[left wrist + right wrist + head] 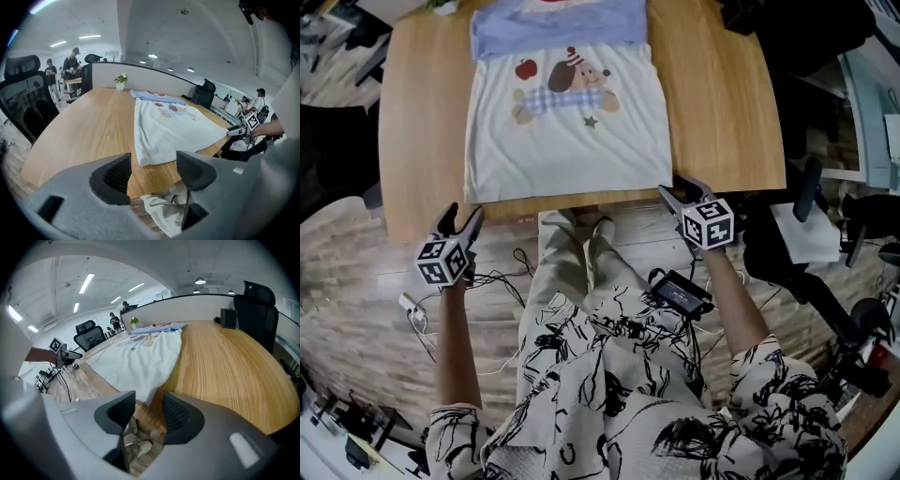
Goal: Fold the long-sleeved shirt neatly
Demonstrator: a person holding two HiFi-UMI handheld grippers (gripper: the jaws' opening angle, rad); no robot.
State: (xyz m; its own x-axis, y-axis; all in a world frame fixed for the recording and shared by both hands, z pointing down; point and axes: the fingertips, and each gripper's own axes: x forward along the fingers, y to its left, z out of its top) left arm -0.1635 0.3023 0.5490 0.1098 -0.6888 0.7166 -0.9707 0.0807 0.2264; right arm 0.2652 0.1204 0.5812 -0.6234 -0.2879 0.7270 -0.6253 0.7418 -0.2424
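- L claw (462,217) & R claw (676,189) both open, empty, each just short of a hem corner; R is nearer.
- Shirt (567,141) lies flat on surface (422,112), length running away from you.

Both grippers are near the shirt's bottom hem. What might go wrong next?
The left gripper hangs off the table edge, short of its hem corner, while the right gripper is at its corner: an uneven grab may skew the fold. The shirt lies flat on the wood, so open jaws may pinch only the top layer.
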